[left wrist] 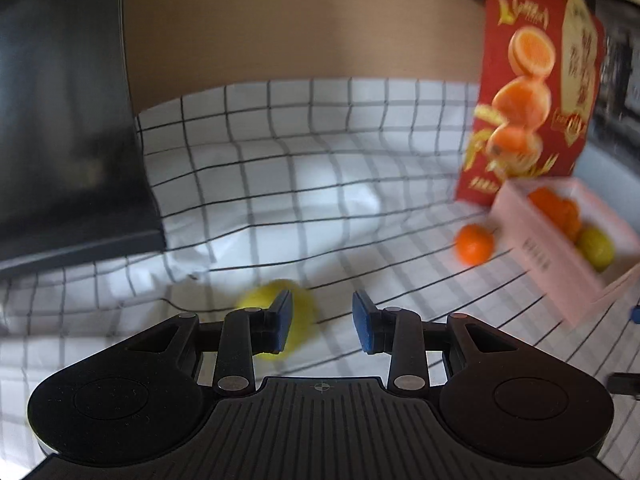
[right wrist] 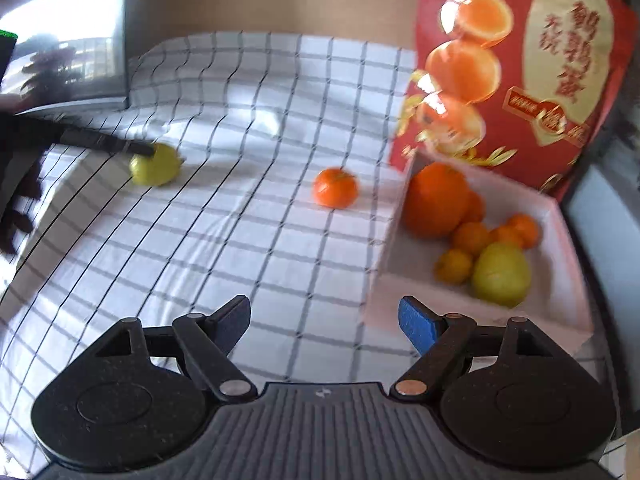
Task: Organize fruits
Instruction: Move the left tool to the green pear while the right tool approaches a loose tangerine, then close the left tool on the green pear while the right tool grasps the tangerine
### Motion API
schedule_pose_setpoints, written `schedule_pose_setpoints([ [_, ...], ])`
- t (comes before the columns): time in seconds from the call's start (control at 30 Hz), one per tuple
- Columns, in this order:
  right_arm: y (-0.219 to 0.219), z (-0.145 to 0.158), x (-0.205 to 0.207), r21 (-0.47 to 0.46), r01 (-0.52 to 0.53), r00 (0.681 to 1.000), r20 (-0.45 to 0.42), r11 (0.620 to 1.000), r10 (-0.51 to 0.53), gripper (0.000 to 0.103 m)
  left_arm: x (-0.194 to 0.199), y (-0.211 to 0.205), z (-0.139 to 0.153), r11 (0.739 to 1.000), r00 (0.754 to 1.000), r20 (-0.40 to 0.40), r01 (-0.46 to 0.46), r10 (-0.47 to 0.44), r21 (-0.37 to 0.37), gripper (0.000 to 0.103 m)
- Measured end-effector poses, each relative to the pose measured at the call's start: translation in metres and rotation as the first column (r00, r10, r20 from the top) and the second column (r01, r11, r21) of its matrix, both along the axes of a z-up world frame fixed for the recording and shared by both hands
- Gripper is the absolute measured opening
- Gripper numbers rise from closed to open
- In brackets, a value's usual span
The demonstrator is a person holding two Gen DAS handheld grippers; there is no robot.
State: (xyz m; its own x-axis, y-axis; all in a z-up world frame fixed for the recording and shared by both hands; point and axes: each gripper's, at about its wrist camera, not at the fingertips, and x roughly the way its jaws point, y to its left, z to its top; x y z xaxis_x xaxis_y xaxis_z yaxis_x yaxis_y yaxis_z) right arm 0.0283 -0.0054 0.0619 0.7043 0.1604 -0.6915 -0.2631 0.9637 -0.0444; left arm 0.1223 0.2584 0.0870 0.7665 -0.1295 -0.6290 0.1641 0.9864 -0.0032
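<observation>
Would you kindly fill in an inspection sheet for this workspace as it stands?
Surface: checked cloth, creased.
Job's things: loose lemon and loose mandarin on the cloth; pink box holds a large orange, small mandarins and a boxed lemon.
Clutter: red snack bag upright behind the box.
Grippers: left hand-held gripper narrowly apart, empty, near the loose lemon; right hand-held gripper wide open, empty.
Cables: nothing seen.
Surroundings: dark screen at left; tan wall behind.
</observation>
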Motion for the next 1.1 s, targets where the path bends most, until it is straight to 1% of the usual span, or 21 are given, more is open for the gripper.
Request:
schedule_pose_setpoints([
  [0.1, 0.016, -0.010, -0.011, 0.006, -0.012, 1.000, -0.016, 1.000, 0.012, 0.082, 0.018, 0.013, -0.005, 1.000, 0.998, -0.057, 0.009, -0.008, 0.018, 0.037],
  [0.23, 0.036, -0.022, -0.019, -0.034, -0.063, 0.997, -0.035, 0.997, 0.062, 0.082, 0.036, 0.017, -0.016, 0.999, 0.993, -0.119, 0.014, -0.009, 0.035, 0.037],
  [0.3, 0.044, -0.026, -0.021, -0.056, -0.080, 0.996, -0.033, 0.995, 0.078, 0.082, 0.042, 0.015, -0.017, 0.997, 0.992, -0.123, 0.033, -0.024, 0.069, 0.042],
  [0.33, 0.045, -0.026, -0.022, -0.060, -0.085, 0.996, -0.034, 0.995, 0.083, 0.082, 0.044, 0.013, -0.017, 0.994, 0.991, -0.130, 0.051, -0.039, 0.093, 0.042],
  [0.47, 0.045, -0.030, -0.021, -0.043, -0.088, 0.995, -0.055, 0.995, 0.086, 0.082, 0.049, 0.008, -0.018, 0.973, 0.978, -0.179, 0.140, -0.107, 0.181, 0.046],
  [0.57, 0.045, -0.035, -0.020, -0.039, -0.087, 0.994, -0.077, 0.995, 0.084, 0.082, 0.053, 0.004, -0.023, 0.948, 0.967, -0.227, 0.175, -0.114, 0.267, 0.054],
  [0.63, 0.045, -0.038, -0.019, -0.038, -0.089, 0.993, -0.084, 0.995, 0.086, 0.082, 0.056, 0.004, -0.028, 0.938, 0.965, -0.237, 0.182, -0.112, 0.296, 0.057],
  [0.67, 0.045, -0.038, -0.019, -0.038, -0.092, 0.992, -0.086, 0.995, 0.088, 0.082, 0.059, 0.005, -0.030, 0.938, 0.966, -0.236, 0.176, -0.107, 0.297, 0.059],
  [0.77, 0.045, -0.039, -0.019, -0.042, -0.101, 0.991, -0.087, 0.994, 0.097, 0.082, 0.066, 0.011, -0.034, 0.952, 0.971, -0.227, 0.138, -0.076, 0.272, 0.059],
  [0.87, 0.044, -0.042, -0.019, -0.044, -0.105, 0.990, -0.095, 0.993, 0.101, 0.082, 0.071, 0.016, -0.039, 0.958, 0.971, -0.234, 0.120, -0.058, 0.260, 0.065],
  [1.03, 0.038, -0.048, -0.019, -0.051, -0.103, 0.989, -0.111, 0.993, 0.097, 0.082, 0.075, 0.022, -0.048, 0.958, 0.971, -0.238, 0.094, -0.027, 0.273, 0.064],
  [1.1, 0.034, -0.049, -0.018, -0.047, -0.095, 0.989, -0.114, 0.994, 0.089, 0.082, 0.074, 0.027, -0.048, 0.966, 0.975, -0.224, 0.061, -0.004, 0.251, 0.062],
])
